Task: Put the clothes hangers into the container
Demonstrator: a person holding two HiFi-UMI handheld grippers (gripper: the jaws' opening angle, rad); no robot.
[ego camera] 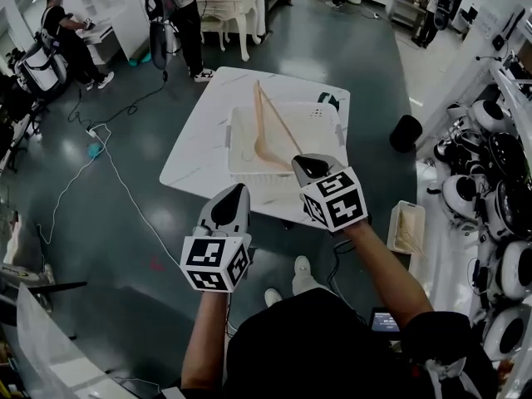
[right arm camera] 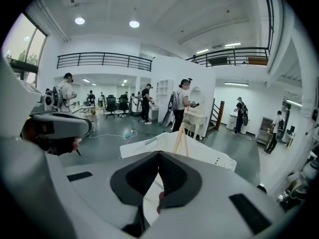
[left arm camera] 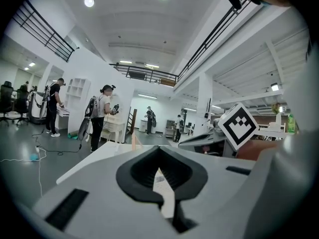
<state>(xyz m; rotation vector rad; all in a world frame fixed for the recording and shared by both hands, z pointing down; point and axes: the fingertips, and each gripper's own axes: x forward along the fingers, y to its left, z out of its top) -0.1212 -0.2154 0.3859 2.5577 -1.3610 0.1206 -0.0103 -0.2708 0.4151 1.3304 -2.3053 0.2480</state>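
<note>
A white container point(ego camera: 238, 161) stands on the white table point(ego camera: 198, 136). Pale wooden clothes hangers point(ego camera: 269, 128) lean inside it, their long arms sticking up past the far rim. My right gripper point(ego camera: 310, 167) hovers over the container's near edge, jaws shut with nothing between them. My left gripper point(ego camera: 232, 201) is lower and to the left, off the table's near edge, also shut and empty. In the right gripper view the hangers point(right arm camera: 180, 138) rise from the container point(right arm camera: 213, 158) beyond the gripper point(right arm camera: 159, 157). The left gripper view shows the gripper point(left arm camera: 160, 151) and a hanger tip point(left arm camera: 133, 140).
A small beige bin point(ego camera: 406, 227) sits on the floor right of the table, with a black round object point(ego camera: 406, 132) behind it. White robot parts point(ego camera: 490, 194) line the right side. A cable point(ego camera: 79, 169) runs across the floor at the left. Several people stand at the back.
</note>
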